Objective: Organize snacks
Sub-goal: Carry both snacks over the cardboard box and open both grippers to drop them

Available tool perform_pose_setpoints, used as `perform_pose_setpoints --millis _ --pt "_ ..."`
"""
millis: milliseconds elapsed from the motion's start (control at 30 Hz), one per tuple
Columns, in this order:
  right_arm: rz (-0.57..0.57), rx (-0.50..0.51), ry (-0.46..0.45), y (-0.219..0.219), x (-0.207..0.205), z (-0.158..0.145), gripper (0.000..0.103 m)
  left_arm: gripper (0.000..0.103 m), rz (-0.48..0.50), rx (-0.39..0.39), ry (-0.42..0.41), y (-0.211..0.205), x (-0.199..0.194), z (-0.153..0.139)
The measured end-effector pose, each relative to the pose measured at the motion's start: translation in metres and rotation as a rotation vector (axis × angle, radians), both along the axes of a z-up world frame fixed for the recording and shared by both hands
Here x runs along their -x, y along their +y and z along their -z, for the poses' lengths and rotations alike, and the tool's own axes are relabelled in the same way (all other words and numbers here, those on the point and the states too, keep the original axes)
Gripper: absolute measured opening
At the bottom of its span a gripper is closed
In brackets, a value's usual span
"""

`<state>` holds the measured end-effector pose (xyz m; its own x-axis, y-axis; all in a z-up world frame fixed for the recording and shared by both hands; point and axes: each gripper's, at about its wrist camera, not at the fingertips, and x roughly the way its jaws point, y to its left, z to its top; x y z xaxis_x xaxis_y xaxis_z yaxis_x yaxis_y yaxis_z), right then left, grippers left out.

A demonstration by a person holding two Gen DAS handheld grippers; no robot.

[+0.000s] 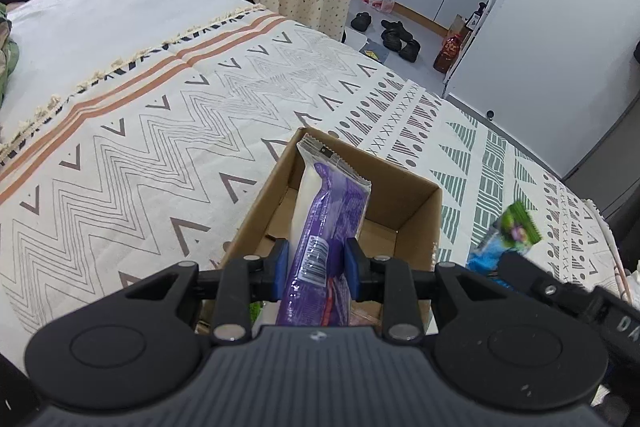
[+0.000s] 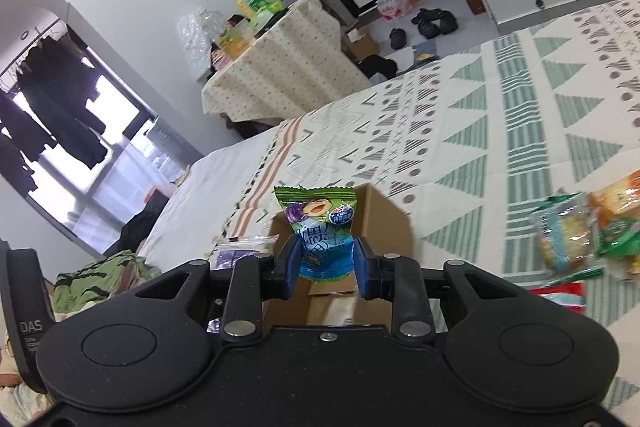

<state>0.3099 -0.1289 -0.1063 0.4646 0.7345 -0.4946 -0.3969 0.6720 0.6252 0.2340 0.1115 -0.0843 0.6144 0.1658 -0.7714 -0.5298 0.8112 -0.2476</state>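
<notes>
Left gripper (image 1: 316, 267) is pinching a long purple snack bar (image 1: 326, 223), right gripper (image 2: 327, 267) a small green-and-blue candy packet (image 2: 322, 227) — both hover over the open cardboard box (image 1: 416, 211) on the bedspread (image 1: 140, 147), presumably for dropping in.

- A long purple-and-white snack packet (image 1: 326, 227) stands nearly upright, its crimped top tilted away, above the open box.
- The cardboard box (image 1: 416, 211) sits open on the patterned bedspread.
- A green-and-blue snack pouch (image 2: 322, 233) is upright, held off the bed.
- More wrapped snacks (image 2: 588, 231) lie piled on the bedspread, apart from the box.
</notes>
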Motion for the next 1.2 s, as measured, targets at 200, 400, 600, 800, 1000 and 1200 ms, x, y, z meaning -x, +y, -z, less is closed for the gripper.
perform_pose_setpoints --millis 200,400,600,800,1000,1200 --pt "-0.028 0.026 0.017 0.025 0.0 0.008 0.028 0.032 -0.027 0.007 0.006 0.014 -0.003 0.005" --pt "-0.048 0.048 0.023 0.04 0.0 0.013 0.028 0.044 -0.036 0.003 0.033 0.021 -0.005 0.006" --pt "-0.067 0.053 0.035 0.046 -0.001 0.02 0.032 0.056 -0.033 -0.018 0.053 0.018 -0.003 0.007" --pt "-0.041 0.062 0.053 0.03 0.001 0.025 0.049 0.077 -0.023 -0.065 0.04 0.005 0.001 0.002" --pt "0.016 0.086 0.066 0.003 -0.001 0.025 0.049 0.084 -0.012 -0.046 0.045 -0.008 0.0 0.002" --pt "0.047 0.103 0.058 -0.018 0.002 0.021 0.056 0.088 -0.002 -0.026 -0.007 -0.024 0.005 -0.001"
